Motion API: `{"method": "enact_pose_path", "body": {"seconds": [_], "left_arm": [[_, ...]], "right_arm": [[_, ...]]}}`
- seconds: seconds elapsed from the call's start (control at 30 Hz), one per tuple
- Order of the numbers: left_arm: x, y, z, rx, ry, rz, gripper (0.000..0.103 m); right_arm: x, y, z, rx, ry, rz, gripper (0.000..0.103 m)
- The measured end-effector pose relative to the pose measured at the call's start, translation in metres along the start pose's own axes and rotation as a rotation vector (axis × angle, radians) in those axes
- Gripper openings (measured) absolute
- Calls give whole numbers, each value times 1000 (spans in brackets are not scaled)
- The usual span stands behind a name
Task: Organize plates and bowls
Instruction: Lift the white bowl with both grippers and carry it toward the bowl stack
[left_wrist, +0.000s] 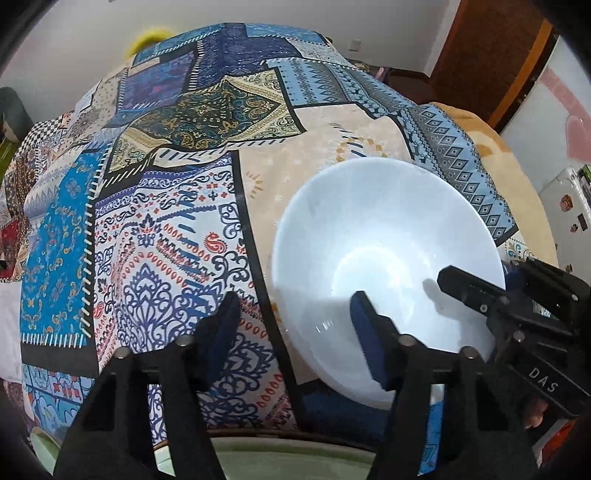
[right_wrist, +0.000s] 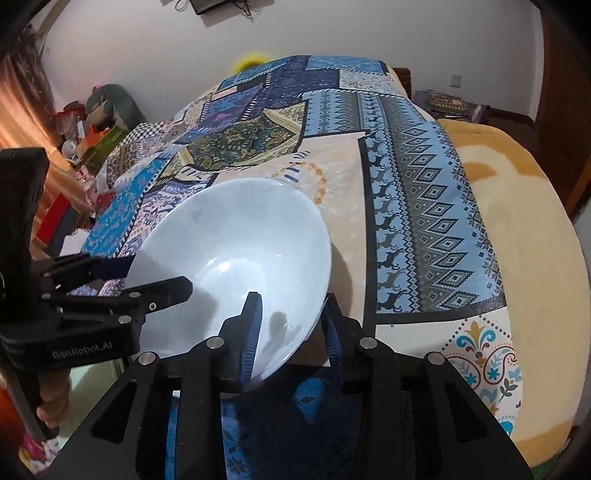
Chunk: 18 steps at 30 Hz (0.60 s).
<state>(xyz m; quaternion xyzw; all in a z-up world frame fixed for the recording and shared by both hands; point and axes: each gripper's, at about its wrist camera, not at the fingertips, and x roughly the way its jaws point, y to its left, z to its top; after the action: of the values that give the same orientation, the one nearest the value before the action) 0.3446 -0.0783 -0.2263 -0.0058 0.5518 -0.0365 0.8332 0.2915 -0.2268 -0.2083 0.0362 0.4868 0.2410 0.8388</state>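
Both grippers straddle white bowl (left_wrist: 384, 254) rim: left gripper (left_wrist: 295, 328) wide apart, right gripper (right_wrist: 291, 325) gap narrower, contact unclear.

The left gripper (left_wrist: 295, 332) has its jaws spread wide, one finger inside the bowl (left_wrist: 388, 258), reaching toward 12 o'clock. The right gripper (right_wrist: 291, 325) has its jaws straddling the bowl's rim at 5 o'clock, not fully closed.
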Motion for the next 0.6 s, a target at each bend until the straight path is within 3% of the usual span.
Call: {"method": "enact_pose_path", "body": {"seconds": [0.1, 0.23, 0.3, 0.4, 0.6], "left_arm": [[6, 1, 0, -20, 30, -47, 51], [8, -2, -1, -13, 26, -47, 27], [9, -5, -1, 1, 21, -45, 20], [6, -8, -3, 12, 3, -26, 20], [-10, -10, -11, 28, -37, -3, 18]], "right_arm": [[3, 0, -1, 1, 6, -2, 30], [5, -1, -3, 18, 5, 25, 29], [3, 2, -4, 0, -6, 20, 27], [0, 8, -5, -28, -22, -17, 27], [-7, 9, -8, -9, -34, -5, 27]]}}
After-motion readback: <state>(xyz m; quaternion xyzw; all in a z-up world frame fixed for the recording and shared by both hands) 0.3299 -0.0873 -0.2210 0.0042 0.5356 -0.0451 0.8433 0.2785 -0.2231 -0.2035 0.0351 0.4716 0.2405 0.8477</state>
